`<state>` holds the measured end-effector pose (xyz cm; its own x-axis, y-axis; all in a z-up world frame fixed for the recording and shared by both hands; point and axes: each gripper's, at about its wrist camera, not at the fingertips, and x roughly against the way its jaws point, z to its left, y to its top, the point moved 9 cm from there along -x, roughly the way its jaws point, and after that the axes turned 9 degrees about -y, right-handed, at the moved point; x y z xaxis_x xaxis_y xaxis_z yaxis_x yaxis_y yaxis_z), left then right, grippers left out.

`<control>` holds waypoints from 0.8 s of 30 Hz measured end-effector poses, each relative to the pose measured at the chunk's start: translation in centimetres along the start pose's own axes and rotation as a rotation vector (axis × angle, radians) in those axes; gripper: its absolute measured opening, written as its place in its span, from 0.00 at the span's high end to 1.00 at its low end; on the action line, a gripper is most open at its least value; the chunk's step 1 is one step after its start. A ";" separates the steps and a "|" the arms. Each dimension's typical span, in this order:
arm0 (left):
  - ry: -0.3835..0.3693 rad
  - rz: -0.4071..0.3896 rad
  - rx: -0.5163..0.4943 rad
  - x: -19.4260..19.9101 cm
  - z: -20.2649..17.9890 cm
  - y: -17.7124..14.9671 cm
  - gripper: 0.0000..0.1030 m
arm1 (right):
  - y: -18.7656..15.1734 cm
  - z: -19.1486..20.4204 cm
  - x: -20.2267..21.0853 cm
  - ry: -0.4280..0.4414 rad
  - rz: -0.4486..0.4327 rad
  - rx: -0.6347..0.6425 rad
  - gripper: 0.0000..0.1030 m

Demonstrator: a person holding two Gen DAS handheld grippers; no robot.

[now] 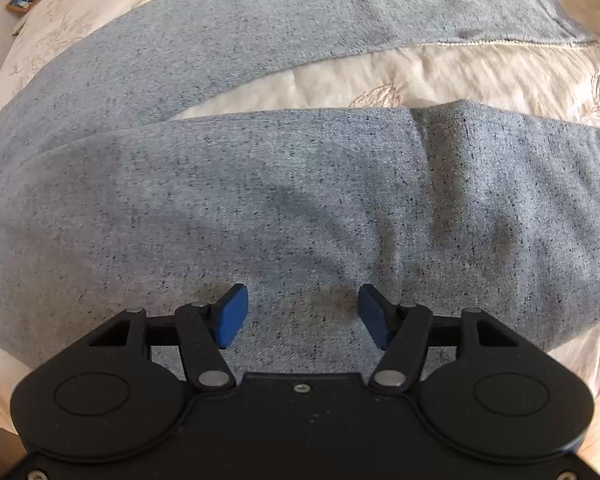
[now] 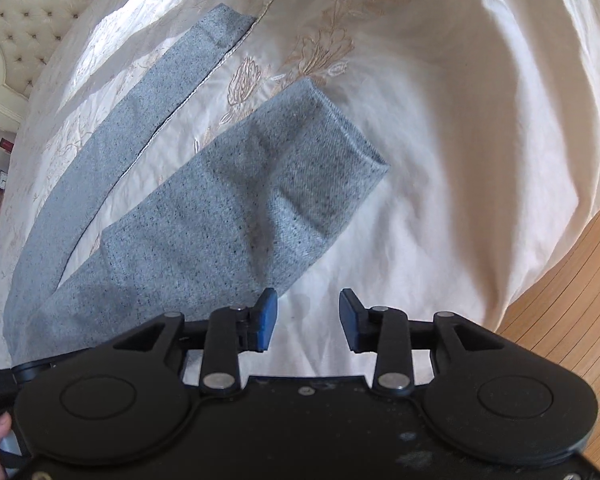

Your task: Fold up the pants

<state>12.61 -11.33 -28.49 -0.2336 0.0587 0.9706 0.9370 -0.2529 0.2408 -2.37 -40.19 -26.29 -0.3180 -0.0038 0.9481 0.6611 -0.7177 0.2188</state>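
Grey flecked pants (image 1: 300, 200) lie spread on the cream bed (image 2: 440, 160), legs running far and rightward. The left claw (image 1: 302, 316) hangs apart directly over the near leg; the right claw (image 2: 308, 320), also apart, sits just right of its edge.

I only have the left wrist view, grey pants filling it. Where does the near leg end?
Observer: In the right wrist view the near pant leg ends in a hemmed cuff lying flat on the cream bedspread.
Operator: Where is the right gripper?
Observer: The right gripper is open, above bare bedspread just off the near leg's edge, holding nothing.
Operator: And the far leg?
Observer: The far pant leg points toward a tufted headboard, apart from the near leg.
Operator: What lies beyond the bed?
Observer: A wooden floor shows past the bedspread's edge on the right.
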 end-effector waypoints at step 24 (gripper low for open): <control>0.057 -0.061 0.386 6.5 13.4 -9.0 0.37 | 7.4 8.6 4.4 0.124 -0.152 0.036 0.95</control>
<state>6.16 4.29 -24.28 -0.2959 0.0058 0.9552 0.9471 0.1320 0.2926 6.92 -39.52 -18.49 -0.4954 0.0153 0.8685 0.6225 -0.6911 0.3673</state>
